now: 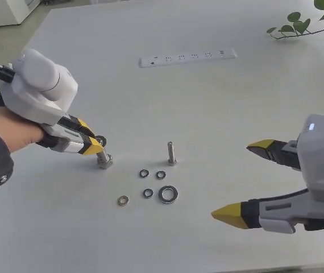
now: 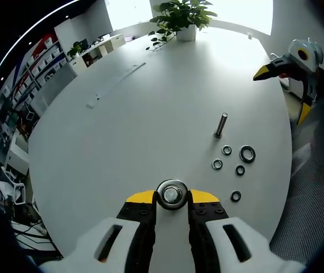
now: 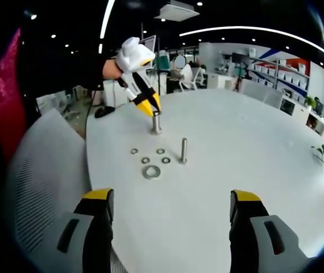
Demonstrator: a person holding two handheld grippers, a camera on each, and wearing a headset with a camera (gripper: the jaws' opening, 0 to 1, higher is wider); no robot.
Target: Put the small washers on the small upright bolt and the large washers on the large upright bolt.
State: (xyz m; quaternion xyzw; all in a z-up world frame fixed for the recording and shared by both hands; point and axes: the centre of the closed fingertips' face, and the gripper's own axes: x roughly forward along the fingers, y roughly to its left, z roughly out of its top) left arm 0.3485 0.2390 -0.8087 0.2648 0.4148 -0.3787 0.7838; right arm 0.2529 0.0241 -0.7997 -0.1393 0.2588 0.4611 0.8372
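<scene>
Steel ring pinched tight: my left gripper had its yellow-tipped jaws closed on a large washer, one tip on each side of the rim. In the head view that washer sat right at the top of the large upright bolt. I couldn't tell whether the bolt's end was through the hole or just under it. My right gripper hung well off to the right above the table, jaws spread wide apart. Between the two grippers stood the small upright bolt. Just on my side of it lay four small washers and a second large washer, all flat on the white table, clear of both bolts and both grippers.
</scene>
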